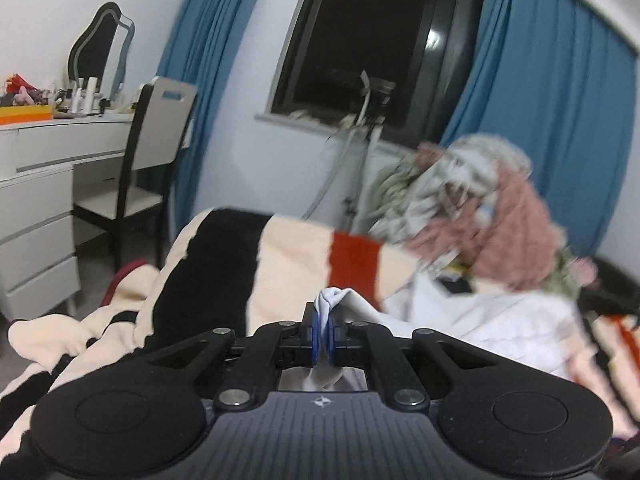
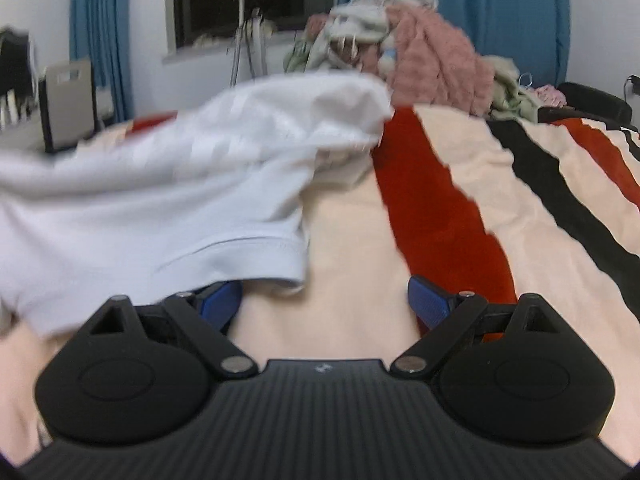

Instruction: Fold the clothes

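Observation:
A white T-shirt [image 2: 168, 184] lies rumpled over the striped blanket [image 2: 460, 200], its hemmed sleeve end close in front of my right gripper [image 2: 326, 300]. That gripper is open, blue pads [image 2: 428, 300] wide apart over bare blanket, nothing between them; the sleeve overlaps the left pad. In the left wrist view my left gripper [image 1: 325, 334] is shut on a pinch of the white T-shirt [image 1: 334, 300], and the cloth trails away to the right across the blanket [image 1: 288, 264].
A heap of pink and pale clothes [image 1: 472, 208] [image 2: 408, 52] sits at the far end of the bed by blue curtains [image 1: 560, 112]. A white dresser [image 1: 36, 200] and a chair [image 1: 152, 152] stand left of the bed. A tripod [image 1: 360, 152] stands under the dark window [image 1: 376, 40].

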{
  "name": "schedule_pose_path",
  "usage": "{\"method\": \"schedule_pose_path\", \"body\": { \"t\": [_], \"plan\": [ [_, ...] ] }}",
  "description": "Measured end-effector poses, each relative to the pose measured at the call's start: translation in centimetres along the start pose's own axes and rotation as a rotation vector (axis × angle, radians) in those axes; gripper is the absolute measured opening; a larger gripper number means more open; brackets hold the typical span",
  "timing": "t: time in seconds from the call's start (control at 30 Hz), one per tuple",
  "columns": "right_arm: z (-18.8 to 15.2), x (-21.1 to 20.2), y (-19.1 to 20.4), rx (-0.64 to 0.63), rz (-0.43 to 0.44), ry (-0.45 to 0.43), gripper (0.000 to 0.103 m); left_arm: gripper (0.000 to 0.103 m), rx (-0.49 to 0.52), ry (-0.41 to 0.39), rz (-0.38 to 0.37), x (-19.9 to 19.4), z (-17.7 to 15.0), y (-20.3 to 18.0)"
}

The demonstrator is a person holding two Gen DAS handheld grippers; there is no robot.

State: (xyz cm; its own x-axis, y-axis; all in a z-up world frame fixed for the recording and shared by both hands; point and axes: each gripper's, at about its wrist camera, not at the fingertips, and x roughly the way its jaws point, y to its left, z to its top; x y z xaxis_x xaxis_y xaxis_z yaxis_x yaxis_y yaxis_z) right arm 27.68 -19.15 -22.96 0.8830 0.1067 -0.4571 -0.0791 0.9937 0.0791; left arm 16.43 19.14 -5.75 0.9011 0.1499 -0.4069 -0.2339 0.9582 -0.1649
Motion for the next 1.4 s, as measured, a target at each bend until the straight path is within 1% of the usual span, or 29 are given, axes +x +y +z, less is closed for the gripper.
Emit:
{"method": "schedule_pose_path", "body": {
  "t": [0.07, 0.13, 0.17, 0.23, 0.27, 0.3, 0.37, 0.4, 0.43, 0.47, 0.5, 0.53, 0.57, 0.63, 0.67, 0.7, 0.8, 0.83, 0.87, 0.93, 1.0, 1.07, 1.13, 1.17, 1.2, 1.27, 1.33, 1.4],
  "plan": [
    [0.7, -0.3, -0.5, 0.038, 0.012, -0.056, 0.092, 0.007, 0.018, 0.047, 0.035, 2.1, -0.5, 0.0],
    [1.2, -0.8, -0.9, 0.066, 0.031, -0.1, 0.092, 0.009, 0.021, 0.092, 0.034, 3.7, -0.5, 0.0],
    [1.5, -1.0, -1.0, 0.081, 0.041, -0.122, 0.092, 0.011, 0.025, 0.094, 0.034, 3.8, -0.4, 0.0],
    [1.8, -1.1, -1.3, 0.092, 0.045, -0.136, 0.092, 0.022, 0.036, 0.092, 0.034, 3.7, -0.2, 0.0],
    [1.9, -0.9, -1.4, 0.095, 0.042, -0.135, 0.092, 0.037, 0.047, 0.092, 0.035, 3.4, -0.1, -0.4],
    [1.9, -0.8, -1.5, 0.098, 0.038, -0.134, 0.092, 0.05, 0.063, 0.091, 0.044, 3.2, 0.0, -0.6],
    [1.9, -0.5, -1.8, 0.122, 0.045, -0.119, 0.092, 0.062, 0.114, 0.087, 0.069, 1.7, 0.0, -1.5],
    [1.9, -0.3, -2.0, 0.138, 0.051, -0.109, 0.092, 0.066, 0.145, 0.073, 0.08, 0.5, 0.0, -1.9],
    [1.9, -0.2, -2.2, 0.149, 0.059, -0.1, 0.092, 0.068, 0.178, 0.057, 0.091, -0.8, -0.1, -2.5],
    [1.9, -0.2, -2.3, 0.155, 0.069, -0.092, 0.092, 0.073, 0.211, 0.041, 0.102, -2.1, -0.2, -3.0],
    [1.9, -0.1, -2.2, 0.154, 0.076, -0.084, 0.092, 0.08, 0.251, 0.004, 0.128, -3.6, -0.4, -3.8],
    [1.9, 0.2, -2.2, 0.147, 0.079, -0.079, 0.092, 0.083, 0.293, -0.038, 0.158, -5.3, -0.7, -4.7],
    [1.9, 0.3, -2.2, 0.144, 0.078, -0.078, 0.092, 0.083, 0.31, -0.06, 0.159, -6.4, -0.9, -5.4],
    [1.8, 0.5, -2.5, 0.16, 0.09, -0.067, 0.092, 0.086, 0.317, -0.084, 0.11, -8.1, -1.5, -7.0],
    [1.7, 0.6, -2.7, 0.172, 0.097, -0.06, 0.092, 0.089, 0.335, -0.089, 0.081, -8.5, -1.9, -8.0],
    [1.7, 0.6, -2.9, 0.185, 0.104, -0.057, 0.092, 0.091, 0.387, -0.084, 0.052, -8.5, -2.8, -9.4],
    [1.7, 0.4, -3.3, 0.219, 0.114, -0.048, 0.092, 0.092, 0.561, -0.062, -0.035, -8.1, -5.6, -13.7],
    [1.7, 0.4, -3.5, 0.231, 0.117, -0.045, 0.092, 0.092, 0.602, -0.042, -0.078, -7.7, -6.5, -15.1],
    [1.8, 0.4, -3.6, 0.243, 0.12, -0.043, 0.092, 0.092, 0.62, -0.017, -0.124, -7.3, -7.3, -16.1],
    [1.8, 0.5, -3.9, 0.267, 0.128, -0.037, 0.092, 0.092, 0.658, 0.027, -0.174, -6.1, -8.9, -18.2],
    [1.7, 0.6, -4.3, 0.295, 0.138, -0.029, 0.092, 0.092, 0.713, 0.038, -0.144, -4.7, -10.4, -20.0],
    [1.5, 0.8, -4.7, 0.338, 0.149, -0.017, 0.092, 0.092, 0.759, 0.03, -0.077, -3.0, -11.8, -21.1],
    [1.3, 1.0, -5.2, 0.38, 0.159, -0.005, 0.092, 0.09, 0.762, -0.007, 0.0, -1.6, -12.3, -21.5],
    [1.3, 1.1, -5.3, 0.393, 0.161, -0.001, 0.092, 0.086, 0.746, -0.038, 0.028, -1.2, -12.1, -21.3],
    [1.2, 1.2, -5.3, 0.394, 0.159, 0.0, 0.092, 0.085, 0.722, -0.076, 0.063, -1.0, -11.6, -21.2],
    [1.3, 1.2, -5.2, 0.392, 0.146, 0.0, 0.092, 0.086, 0.653, -0.152, 0.125, -1.2, -10.3, -20.8],
    [1.4, 1.1, -5.0, 0.387, 0.13, -0.003, 0.092, 0.087, 0.593, -0.22, 0.171, -1.8, -9.0, -20.0],
    [1.4, 1.1, -4.9, 0.381, 0.112, -0.006, 0.092, 0.089, 0.536, -0.266, 0.195, -2.8, -7.8, -19.2]
  ]
}}
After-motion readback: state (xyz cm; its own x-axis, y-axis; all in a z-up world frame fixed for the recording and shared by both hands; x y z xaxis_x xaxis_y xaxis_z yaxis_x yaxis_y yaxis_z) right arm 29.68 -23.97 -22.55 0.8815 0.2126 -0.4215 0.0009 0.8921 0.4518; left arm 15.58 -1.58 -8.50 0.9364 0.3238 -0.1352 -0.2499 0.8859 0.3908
